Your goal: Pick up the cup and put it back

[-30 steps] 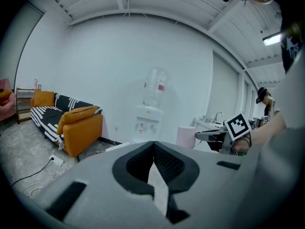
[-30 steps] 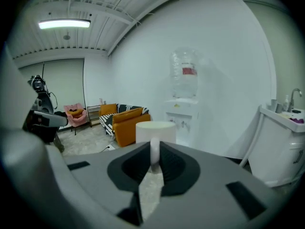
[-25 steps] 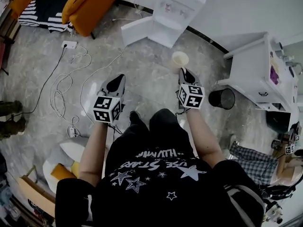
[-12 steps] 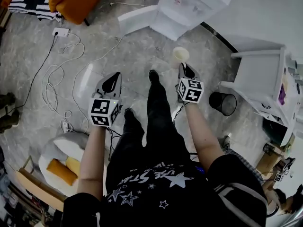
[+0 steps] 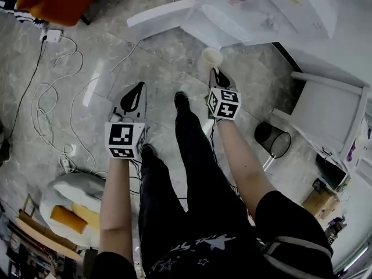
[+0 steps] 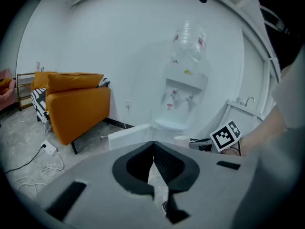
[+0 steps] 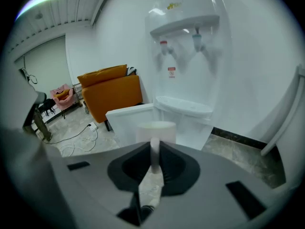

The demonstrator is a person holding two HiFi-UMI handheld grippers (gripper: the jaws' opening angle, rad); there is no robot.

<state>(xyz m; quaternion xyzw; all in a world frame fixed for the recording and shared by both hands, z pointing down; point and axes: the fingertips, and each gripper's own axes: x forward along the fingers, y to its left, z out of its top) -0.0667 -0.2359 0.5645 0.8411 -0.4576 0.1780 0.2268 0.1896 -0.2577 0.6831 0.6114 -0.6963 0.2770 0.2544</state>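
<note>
A pale paper cup (image 5: 211, 58) (image 7: 156, 132) is carried upright in the air in front of a white water dispenser (image 5: 256, 13) (image 7: 187, 51). My right gripper (image 5: 216, 74) (image 7: 155, 152) is shut on the cup's near wall, one jaw inside the rim and one outside. The cup hangs just short of the dispenser's drip tray (image 7: 185, 106). My left gripper (image 5: 132, 97) (image 6: 153, 163) is held level beside it, shut with nothing between its jaws. In the left gripper view the cup (image 6: 181, 140) and the right gripper's marker cube (image 6: 225, 135) show to the right.
A white box (image 5: 160, 13) (image 7: 128, 120) lies on the floor left of the dispenser. An orange sofa (image 6: 76, 104) (image 7: 112, 94) stands further left, with cables and a power strip (image 5: 53, 35). A black bin (image 5: 271, 138) and a white cabinet (image 5: 328, 112) are at the right. The person's legs (image 5: 192, 156) are below.
The person has stepped forward; the dispenser is much nearer. Both grippers moved with them, the right one still holding the cup, which now hangs close to the dispenser's front.
</note>
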